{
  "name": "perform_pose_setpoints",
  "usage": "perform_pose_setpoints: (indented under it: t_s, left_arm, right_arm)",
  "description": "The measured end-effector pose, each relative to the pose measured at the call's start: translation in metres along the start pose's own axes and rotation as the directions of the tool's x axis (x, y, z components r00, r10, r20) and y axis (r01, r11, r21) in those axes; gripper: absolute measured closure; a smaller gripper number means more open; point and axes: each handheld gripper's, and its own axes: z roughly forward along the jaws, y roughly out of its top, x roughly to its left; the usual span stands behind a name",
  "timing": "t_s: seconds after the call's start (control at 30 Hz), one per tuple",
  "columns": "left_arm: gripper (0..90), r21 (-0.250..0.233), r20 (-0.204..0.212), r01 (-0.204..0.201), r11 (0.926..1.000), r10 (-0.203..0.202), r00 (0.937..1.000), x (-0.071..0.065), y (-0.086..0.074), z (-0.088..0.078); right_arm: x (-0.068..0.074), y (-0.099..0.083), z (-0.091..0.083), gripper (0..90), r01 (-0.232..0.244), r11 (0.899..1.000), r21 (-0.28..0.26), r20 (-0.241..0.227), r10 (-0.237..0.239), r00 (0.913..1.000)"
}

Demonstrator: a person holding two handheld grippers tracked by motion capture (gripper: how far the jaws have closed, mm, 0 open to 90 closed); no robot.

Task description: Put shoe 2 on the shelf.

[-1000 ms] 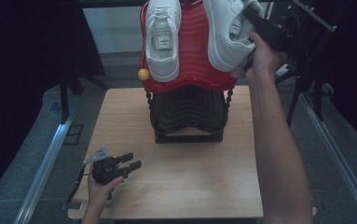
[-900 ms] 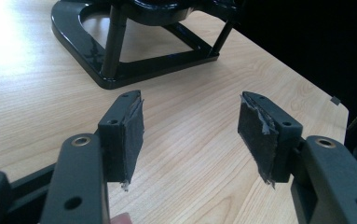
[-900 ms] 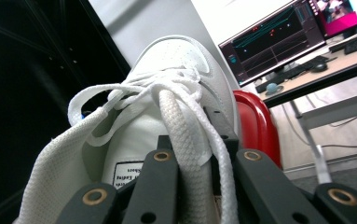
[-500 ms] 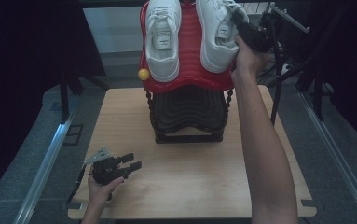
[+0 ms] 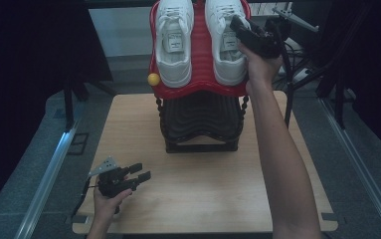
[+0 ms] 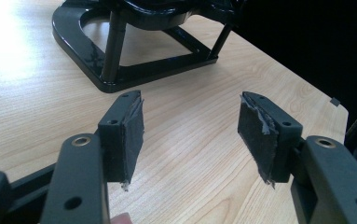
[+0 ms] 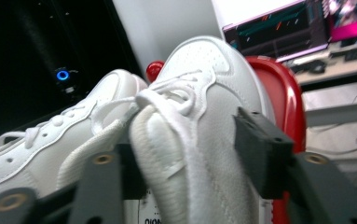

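Two white sneakers lie side by side on the red top shelf [image 5: 203, 69] of a shoe rack at the table's far side. My right gripper [image 5: 238, 26] is at the inner edge of the right sneaker [image 5: 225, 47], by its collar. Its jaws have just been opening. In the right gripper view the padded collar of that sneaker [image 7: 181, 140] stands between the jaws of the right gripper [image 7: 192, 149], with a gap to the right pad. The left sneaker [image 5: 174, 45] lies untouched. My left gripper [image 5: 142, 172] rests open and empty near the table's front left, its jaws [image 6: 190, 135] apart over bare wood.
Below the red shelf sits a black ribbed shelf [image 5: 200, 117] on a black base frame [image 6: 120, 70]. A yellow ball [image 5: 152, 79] tips the rack's left side. The wooden table [image 5: 193, 204] spreads in front of the rack. A lit monitor [image 7: 278, 28] stands behind it.
The right hand brought the right sneaker leftward and down onto the red shelf beside the left one, then its jaws opened. The left gripper stayed put.
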Motion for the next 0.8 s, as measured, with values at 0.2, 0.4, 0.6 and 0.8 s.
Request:
perform_pose_setpoints:
  t_s: [0.2,0.4,0.6,0.8]
  left_arm:
    - [41.0,-0.003,-0.004,0.002,1.0000,-0.002,1.0000,-0.001,0.001,-0.001]
    - [41.0,0.003,-0.002,0.000,1.0000,0.000,1.0000,0.000,0.001,0.001]
    - [41.0,0.007,-0.003,0.000,1.0000,0.000,1.0000,-0.001,0.001,0.002]
    - [41.0,0.012,-0.005,0.003,0.9999,-0.003,1.0000,-0.002,0.001,0.004]
  right_arm:
    - [-0.006,0.001,-0.012,38.3,-0.066,0.998,-0.007,-0.120,0.064,0.9907]
    - [-0.012,0.010,-0.035,39.1,-0.058,0.998,-0.030,-0.136,0.053,0.9893]
    - [-0.029,0.008,-0.064,41.5,-0.049,0.998,-0.040,-0.136,0.043,0.9898]
    - [-0.051,-0.008,-0.093,42.9,-0.070,0.996,-0.056,-0.155,0.061,0.9861]
